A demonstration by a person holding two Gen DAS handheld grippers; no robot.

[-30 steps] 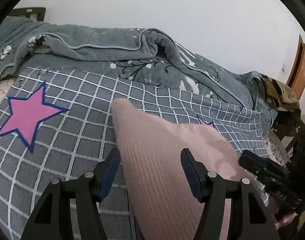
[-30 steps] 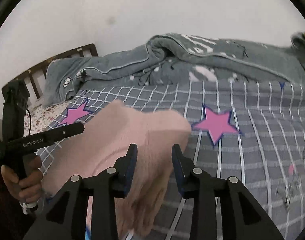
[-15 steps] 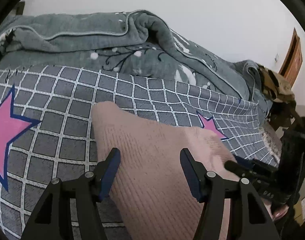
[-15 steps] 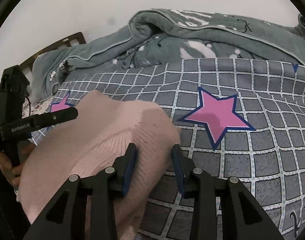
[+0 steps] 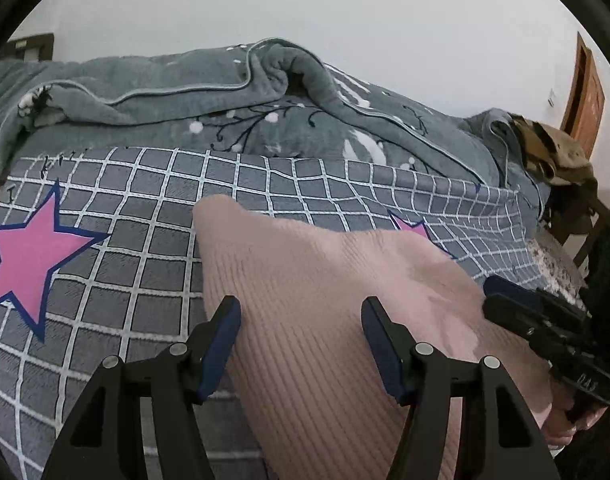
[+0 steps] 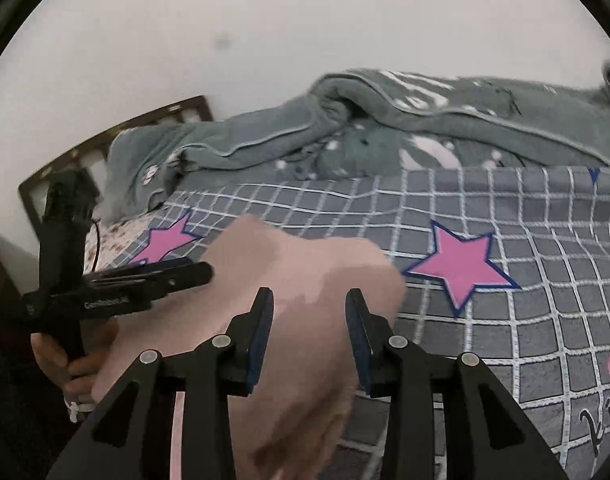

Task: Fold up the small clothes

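Left wrist view: the left claw (image 5: 301,342) hangs released, its jaws apart above a pink ribbed knit garment (image 5: 325,280) lying on the bed's grey checked cover (image 5: 145,240). Right wrist view: the right claw (image 6: 309,336) has its jaws narrowly parted over the blurred garment (image 6: 305,276); I cannot tell whether they pinch it. A hand (image 6: 71,354) grips the left claw's handle.

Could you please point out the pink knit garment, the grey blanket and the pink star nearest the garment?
pink knit garment (image 5: 325,280): left wrist view, ribbed middle.
grey blanket (image 5: 209,92): left wrist view, upper fold.
pink star (image 6: 463,266): right wrist view, centre.
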